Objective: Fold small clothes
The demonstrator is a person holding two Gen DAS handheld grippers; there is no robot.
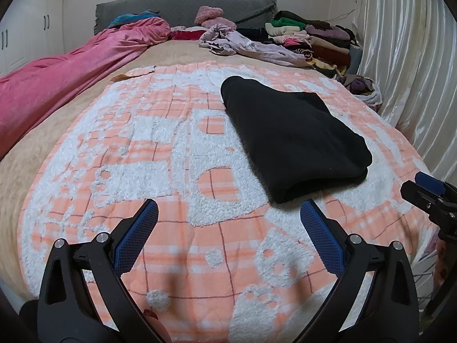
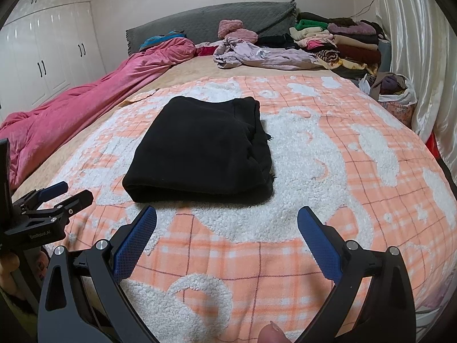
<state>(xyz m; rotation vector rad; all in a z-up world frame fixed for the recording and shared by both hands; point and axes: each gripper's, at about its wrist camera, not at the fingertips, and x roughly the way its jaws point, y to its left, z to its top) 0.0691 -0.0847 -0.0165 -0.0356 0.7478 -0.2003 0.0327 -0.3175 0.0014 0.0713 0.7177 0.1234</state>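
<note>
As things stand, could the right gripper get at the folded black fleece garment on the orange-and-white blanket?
Probably yes. The right gripper is open and empty, and the folded black fleece garment lies just ahead of it on the orange-and-white blanket, with nothing between them.

home bedroom | bed (image 2: 182, 68) w/ headboard (image 2: 211, 23) | wardrobe (image 2: 42, 57) | curtain (image 2: 422, 43)

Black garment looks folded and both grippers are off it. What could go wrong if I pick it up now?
1. The black folded garment has loose layered edges on its right side; gripping only the top layer would probably unfold it.
2. The left gripper and right gripper are open and close together, so they could collide while reaching in.
3. The fluffy orange-and-white blanket beneath could get pinched along with it.
</note>
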